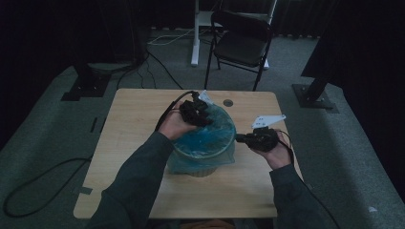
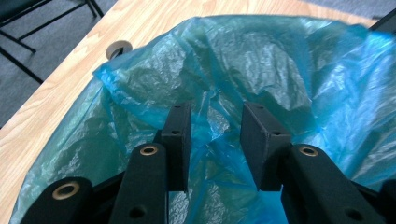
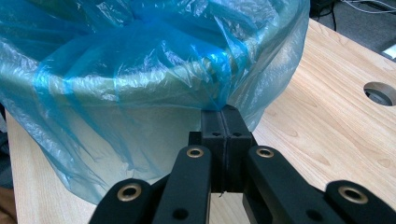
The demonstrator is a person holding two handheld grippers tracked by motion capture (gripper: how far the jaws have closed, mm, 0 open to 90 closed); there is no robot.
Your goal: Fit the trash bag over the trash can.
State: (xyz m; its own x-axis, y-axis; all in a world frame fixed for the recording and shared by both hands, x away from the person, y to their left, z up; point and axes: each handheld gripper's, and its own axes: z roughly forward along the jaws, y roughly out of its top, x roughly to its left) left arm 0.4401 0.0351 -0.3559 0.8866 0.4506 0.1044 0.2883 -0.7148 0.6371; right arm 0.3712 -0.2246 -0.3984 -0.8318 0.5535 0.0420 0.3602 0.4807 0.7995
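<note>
A round bin (image 1: 200,168) lined with a blue plastic bag (image 1: 206,139) stands in the middle of the wooden table (image 1: 133,109). My left gripper (image 1: 203,117) hovers over the bag's far left rim. In the left gripper view its jaws (image 2: 215,126) stand open above the crumpled blue bag (image 2: 261,60), with nothing pinched between them. At the bin's right side my right gripper (image 1: 241,138) points left. Its jaws (image 3: 225,112) are shut on a gathered fold of the bag (image 3: 140,60), just below the rim.
A round cable hole (image 1: 228,102) lies in the table behind the bin. A black folding chair (image 1: 241,40) stands beyond the far edge, and cables run over the floor at the left. Bare tabletop lies to the left and front of the bin.
</note>
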